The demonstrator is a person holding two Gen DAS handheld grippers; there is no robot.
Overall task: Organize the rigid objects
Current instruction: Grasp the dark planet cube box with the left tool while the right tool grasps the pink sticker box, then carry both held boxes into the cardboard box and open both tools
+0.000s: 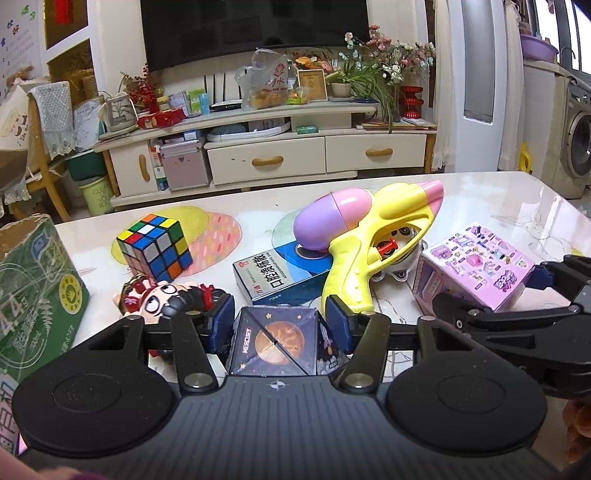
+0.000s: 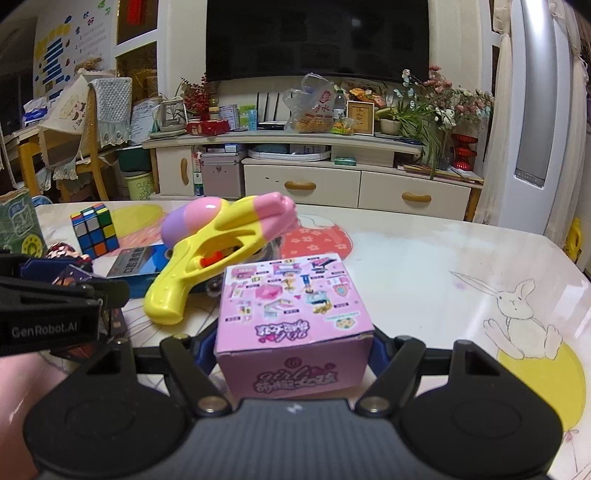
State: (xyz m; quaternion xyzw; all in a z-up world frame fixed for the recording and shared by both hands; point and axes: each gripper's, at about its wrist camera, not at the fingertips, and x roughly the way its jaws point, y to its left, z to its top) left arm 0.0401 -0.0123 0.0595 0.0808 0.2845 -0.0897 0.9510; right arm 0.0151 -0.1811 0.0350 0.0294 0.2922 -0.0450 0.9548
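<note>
Two claws grip: left gripper (image 1: 280, 325) clamps a dark planet-printed cube (image 1: 275, 341); only the right view shows right gripper (image 2: 293, 349) squeezing the pink cardboard toy box (image 2: 291, 321).

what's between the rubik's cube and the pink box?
Left wrist view: the blue medicine box and yellow water gun propped on it lie between the Rubik's cube and the pink box.

Background, as you see it from both wrists. A dark television (image 1: 255, 29) hangs above a cream cabinet (image 1: 236, 123) with two drawers (image 1: 266, 158). On the cabinet top stand a plastic bag (image 1: 264, 81) and potted flowers (image 1: 391, 55). A washing machine (image 1: 578, 147) sits far right. The pale table (image 2: 424, 258) carries a printed rabbit (image 2: 517, 306).
</note>
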